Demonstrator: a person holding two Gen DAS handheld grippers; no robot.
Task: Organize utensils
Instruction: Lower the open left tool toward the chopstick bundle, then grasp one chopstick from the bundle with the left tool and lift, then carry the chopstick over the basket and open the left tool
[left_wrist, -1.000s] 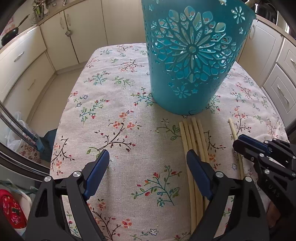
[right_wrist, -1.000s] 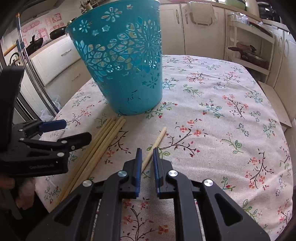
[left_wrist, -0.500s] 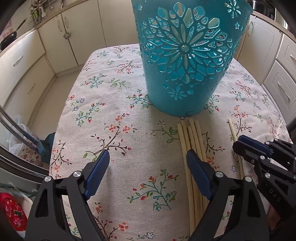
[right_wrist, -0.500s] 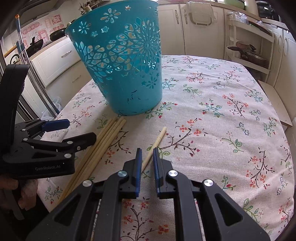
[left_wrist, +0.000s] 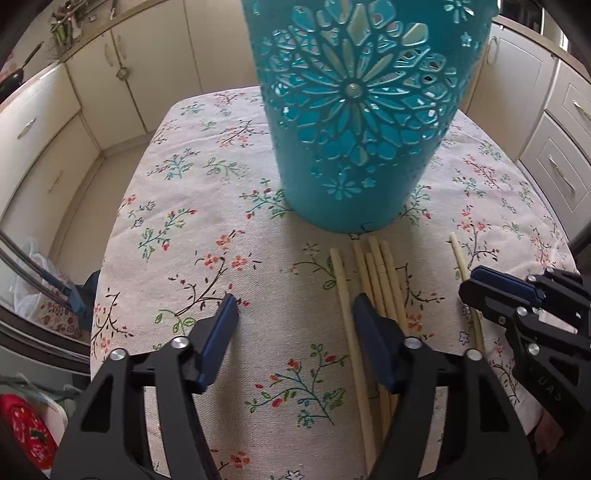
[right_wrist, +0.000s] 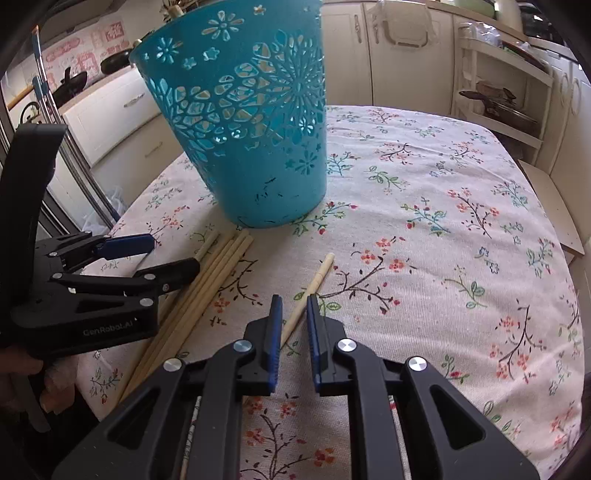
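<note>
A floral tablecloth (left_wrist: 192, 258) fills mid-frame, cream cabinets (left_wrist: 44, 122) around it. Chopsticks (left_wrist: 380, 280) lie below the teal basket (left_wrist: 354, 110). Left gripper (left_wrist: 293, 314) is closing on nothing; right gripper (right_wrist: 293, 314) clenches one chopstick (right_wrist: 314, 284)

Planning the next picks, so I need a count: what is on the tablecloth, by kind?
chopsticks: 6 (5 bunched, 1 apart)
teal basket: 1
Total: 7
</note>
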